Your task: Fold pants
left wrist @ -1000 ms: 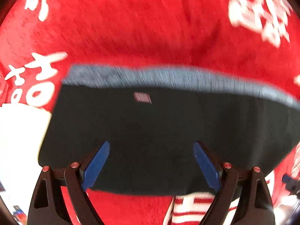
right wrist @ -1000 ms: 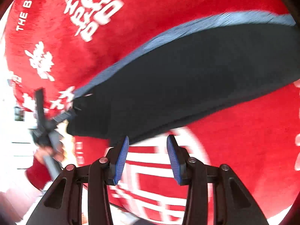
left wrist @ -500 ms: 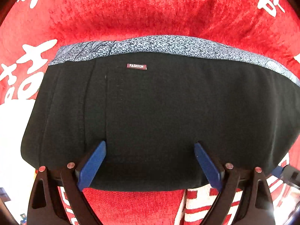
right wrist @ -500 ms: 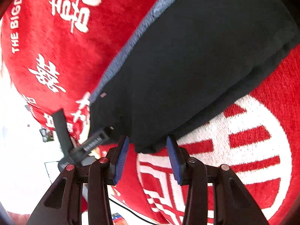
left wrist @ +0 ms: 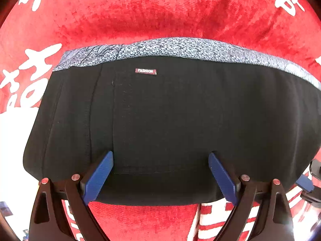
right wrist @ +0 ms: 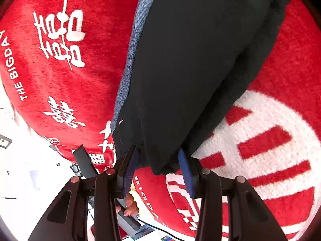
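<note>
The black pants [left wrist: 170, 120] lie folded into a thick pad on a red blanket, with a grey speckled waistband [left wrist: 180, 48] along the far edge and a small FASHION label [left wrist: 145, 71]. My left gripper [left wrist: 160, 172] is wide open, its blue pads over the near folded edge. In the right wrist view the pants [right wrist: 190, 70] run up from my right gripper [right wrist: 158, 164], whose blue pads stand on either side of a corner of the cloth with a gap between them.
The red blanket [left wrist: 140, 14] with white characters covers the surface; it also shows in the right wrist view [right wrist: 60, 80]. The left gripper's handle and the hand on it [right wrist: 130, 208] appear low in the right wrist view, over a white floor.
Both grippers moved closer to the pants. The right gripper swung round so the pants corner now lies between its pads. The left gripper stayed open over the near edge.
</note>
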`<state>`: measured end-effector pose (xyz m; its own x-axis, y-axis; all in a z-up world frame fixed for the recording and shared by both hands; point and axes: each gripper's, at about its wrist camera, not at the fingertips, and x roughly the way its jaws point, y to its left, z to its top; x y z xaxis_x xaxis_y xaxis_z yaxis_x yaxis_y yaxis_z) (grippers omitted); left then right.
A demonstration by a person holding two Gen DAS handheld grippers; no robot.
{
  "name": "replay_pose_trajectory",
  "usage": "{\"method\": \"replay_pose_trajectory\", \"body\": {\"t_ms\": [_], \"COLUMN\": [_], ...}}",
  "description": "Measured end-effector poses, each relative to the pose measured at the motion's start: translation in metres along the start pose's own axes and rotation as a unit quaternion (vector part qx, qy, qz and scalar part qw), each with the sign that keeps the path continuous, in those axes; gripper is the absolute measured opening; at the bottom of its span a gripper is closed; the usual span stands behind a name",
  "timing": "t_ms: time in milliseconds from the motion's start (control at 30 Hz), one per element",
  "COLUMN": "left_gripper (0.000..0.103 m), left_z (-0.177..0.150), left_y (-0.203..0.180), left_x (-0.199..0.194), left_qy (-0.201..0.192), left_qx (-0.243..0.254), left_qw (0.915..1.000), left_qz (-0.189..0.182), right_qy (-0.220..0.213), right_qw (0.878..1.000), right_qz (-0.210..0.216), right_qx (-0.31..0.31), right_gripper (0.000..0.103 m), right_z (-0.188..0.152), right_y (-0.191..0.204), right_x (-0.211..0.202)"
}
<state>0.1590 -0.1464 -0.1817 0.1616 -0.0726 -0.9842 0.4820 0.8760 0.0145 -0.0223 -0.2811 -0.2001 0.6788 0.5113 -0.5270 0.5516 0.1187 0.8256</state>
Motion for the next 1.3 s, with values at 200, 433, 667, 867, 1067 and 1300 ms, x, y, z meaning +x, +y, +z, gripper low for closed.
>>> {"method": "replay_pose_trajectory", "body": {"t_ms": [200, 433, 667, 867, 1067, 1300], "left_gripper": [0.097, 0.09, 0.09, 0.091, 0.091, 0.091], "left_z": [0.0, 0.003, -0.015, -0.034, -0.023, -0.014], "left_y": [-0.011, -0.014, -0.075, -0.092, -0.092, -0.097], "left_x": [0.003, -0.041, -0.051, -0.019, -0.021, -0.03], "left_qy": [0.002, -0.01, -0.007, 0.02, 0.027, 0.032], "left_qx": [0.026, 0.005, 0.097, 0.09, 0.088, 0.042], "left_qw": [0.9992, 0.9975, 0.9888, 0.9881, 0.9908, 0.9945], "left_qz": [0.029, -0.069, -0.113, -0.123, -0.1, -0.09], "right_qy": [0.0, -0.011, -0.003, 0.017, 0.01, -0.121], "right_qw": [1.0, 0.991, 0.985, 0.981, 0.979, 0.952], "right_qz": [-0.03, -0.055, -0.093, -0.127, -0.146, -0.251], "right_qx": [0.004, -0.123, -0.148, -0.145, -0.145, -0.124], "right_gripper": [0.009, 0.008, 0.008, 0.009, 0.014, 0.058], "right_z": [0.016, 0.001, -0.001, 0.007, 0.02, 0.067], "right_y": [0.003, 0.056, 0.049, 0.022, 0.026, 0.011], "right_x": [0.011, -0.006, -0.003, 0.0, -0.051, -0.168]}}
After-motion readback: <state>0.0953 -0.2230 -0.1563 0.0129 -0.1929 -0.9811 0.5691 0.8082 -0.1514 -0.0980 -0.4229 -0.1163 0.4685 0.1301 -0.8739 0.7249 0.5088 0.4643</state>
